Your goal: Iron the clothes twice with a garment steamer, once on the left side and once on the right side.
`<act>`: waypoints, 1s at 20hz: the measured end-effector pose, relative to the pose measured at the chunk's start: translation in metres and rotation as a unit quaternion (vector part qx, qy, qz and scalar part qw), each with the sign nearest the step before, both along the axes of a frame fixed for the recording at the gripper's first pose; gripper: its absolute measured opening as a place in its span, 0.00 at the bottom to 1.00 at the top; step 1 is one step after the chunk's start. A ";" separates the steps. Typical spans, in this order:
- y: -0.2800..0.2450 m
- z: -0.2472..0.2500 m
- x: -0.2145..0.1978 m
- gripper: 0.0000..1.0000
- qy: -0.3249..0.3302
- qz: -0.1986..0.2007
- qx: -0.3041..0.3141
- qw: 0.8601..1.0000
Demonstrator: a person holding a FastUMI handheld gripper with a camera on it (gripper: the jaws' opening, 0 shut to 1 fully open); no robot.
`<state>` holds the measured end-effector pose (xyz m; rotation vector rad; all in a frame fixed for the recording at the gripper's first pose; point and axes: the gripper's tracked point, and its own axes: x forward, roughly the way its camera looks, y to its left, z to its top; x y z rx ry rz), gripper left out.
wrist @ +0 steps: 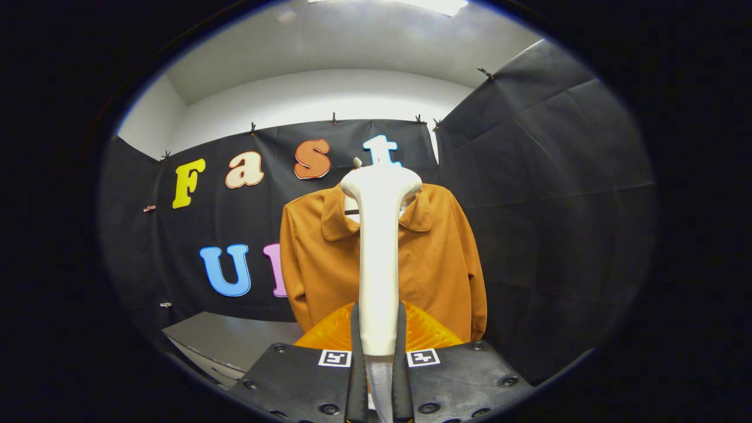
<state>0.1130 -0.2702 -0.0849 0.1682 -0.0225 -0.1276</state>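
Note:
My gripper is shut on the handle of a white garment steamer, both fingers pressing its lower end. The steamer stands upright between the fingers, its rounded head at collar height. Beyond it hangs an orange-brown jacket on a hanger against the black cloth wall. The steamer covers the jacket's middle and part of its collar; head and cloth look apart, though I cannot tell the gap. An orange translucent part sits just behind the fingers, at the steamer's base.
A grey table top lies low and to the left of the jacket. Black cloth walls close in the back and the right side.

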 end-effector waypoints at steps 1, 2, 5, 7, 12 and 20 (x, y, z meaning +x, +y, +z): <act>-0.008 -0.003 0.007 0.19 0.002 -0.005 -0.001 1.000; -0.014 -0.006 0.013 0.19 0.004 -0.008 -0.001 1.000; -0.028 -0.023 0.027 0.19 0.014 -0.007 0.002 1.000; -0.034 -0.039 0.037 0.19 0.025 -0.004 0.001 1.000; -0.053 -0.076 0.057 0.19 0.048 -0.004 0.006 0.999; -0.055 -0.126 0.057 0.20 0.075 0.004 0.024 0.997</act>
